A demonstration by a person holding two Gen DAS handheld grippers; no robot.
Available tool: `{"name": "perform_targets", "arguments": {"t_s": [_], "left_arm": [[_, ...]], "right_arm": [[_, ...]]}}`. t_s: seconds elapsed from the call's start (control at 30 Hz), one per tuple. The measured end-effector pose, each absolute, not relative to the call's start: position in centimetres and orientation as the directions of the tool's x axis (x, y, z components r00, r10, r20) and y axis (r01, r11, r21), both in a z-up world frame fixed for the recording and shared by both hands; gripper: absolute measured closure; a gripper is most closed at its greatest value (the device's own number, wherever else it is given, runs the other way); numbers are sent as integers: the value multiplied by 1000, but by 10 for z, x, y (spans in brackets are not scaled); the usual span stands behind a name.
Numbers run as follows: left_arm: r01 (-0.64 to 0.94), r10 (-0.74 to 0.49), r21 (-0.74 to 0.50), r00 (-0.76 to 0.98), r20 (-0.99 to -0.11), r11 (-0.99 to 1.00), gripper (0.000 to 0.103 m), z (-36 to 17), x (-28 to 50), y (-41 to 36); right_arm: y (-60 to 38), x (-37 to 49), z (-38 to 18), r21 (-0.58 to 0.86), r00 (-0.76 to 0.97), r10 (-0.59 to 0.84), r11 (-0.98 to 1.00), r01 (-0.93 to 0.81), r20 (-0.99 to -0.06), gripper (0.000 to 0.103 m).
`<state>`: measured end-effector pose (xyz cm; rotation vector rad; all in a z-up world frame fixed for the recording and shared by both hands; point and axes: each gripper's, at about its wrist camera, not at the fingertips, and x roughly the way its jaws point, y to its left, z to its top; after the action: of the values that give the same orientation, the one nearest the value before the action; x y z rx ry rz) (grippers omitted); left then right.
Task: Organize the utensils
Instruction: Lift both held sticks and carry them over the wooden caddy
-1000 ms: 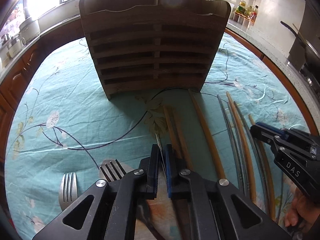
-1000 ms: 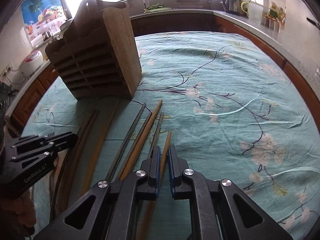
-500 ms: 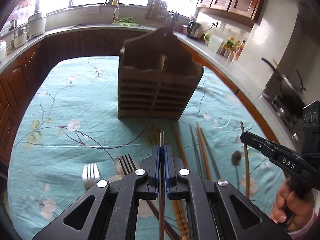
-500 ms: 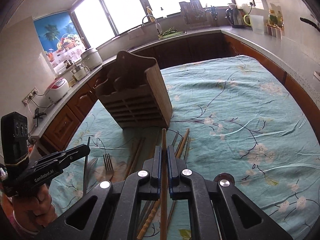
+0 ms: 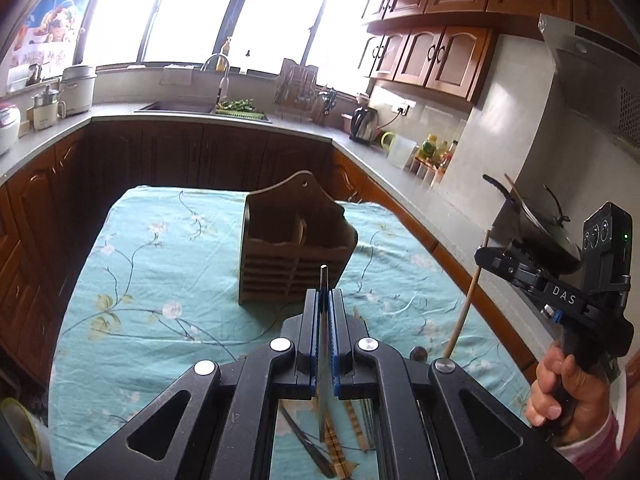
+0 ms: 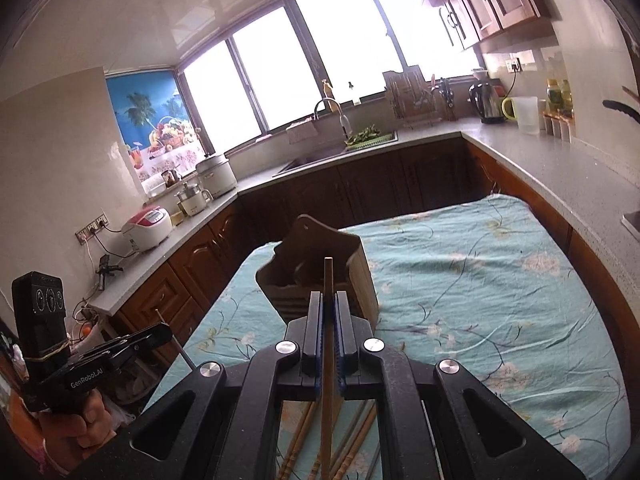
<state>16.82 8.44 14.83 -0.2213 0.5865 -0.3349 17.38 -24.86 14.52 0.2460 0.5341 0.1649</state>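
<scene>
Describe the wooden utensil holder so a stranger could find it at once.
Find the table with the teal floral cloth in the middle of the kitchen. Near its centre stands the holder, the only upright thing there: a brown wooden box with a slatted front, two open compartments and a peaked back with a hole.

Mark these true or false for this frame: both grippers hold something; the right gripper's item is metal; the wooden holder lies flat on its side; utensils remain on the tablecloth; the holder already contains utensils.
1. Both grippers hold something. True: the left gripper is shut on a metal chopstick, the right gripper on a wooden chopstick.
2. The right gripper's item is metal. False: it is wooden.
3. The wooden utensil holder lies on its side. False: it stands upright.
4. Utensils remain on the floral tablecloth. True: chopsticks lie below the grippers.
5. The holder already contains utensils. False: its visible compartments look empty.
</scene>
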Motion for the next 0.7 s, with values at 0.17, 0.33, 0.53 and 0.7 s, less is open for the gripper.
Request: {"name": "perform_targets", "arguments": {"t_s": [0.17,0.33,0.53,0.7], "left_arm": [[248,-358,-283,811,-462,927,101,165,166,87],[240,-342,-276,838,-426,931,101,173,180,88],[235,-323,-260,866,-382,937,101,178,199,88],[221,-297,-246,894,-337,944,101,182,219,89]], "right_arm": [[-249,188,162,270,874,215,958,-101,-436,98],[-248,207,172,275,893,215,955,-108,-395,98],[-249,233,182,285,919,204,953,-106,-339,98],[-257,257,195,302,947,173,949,-86,-272,98]]}}
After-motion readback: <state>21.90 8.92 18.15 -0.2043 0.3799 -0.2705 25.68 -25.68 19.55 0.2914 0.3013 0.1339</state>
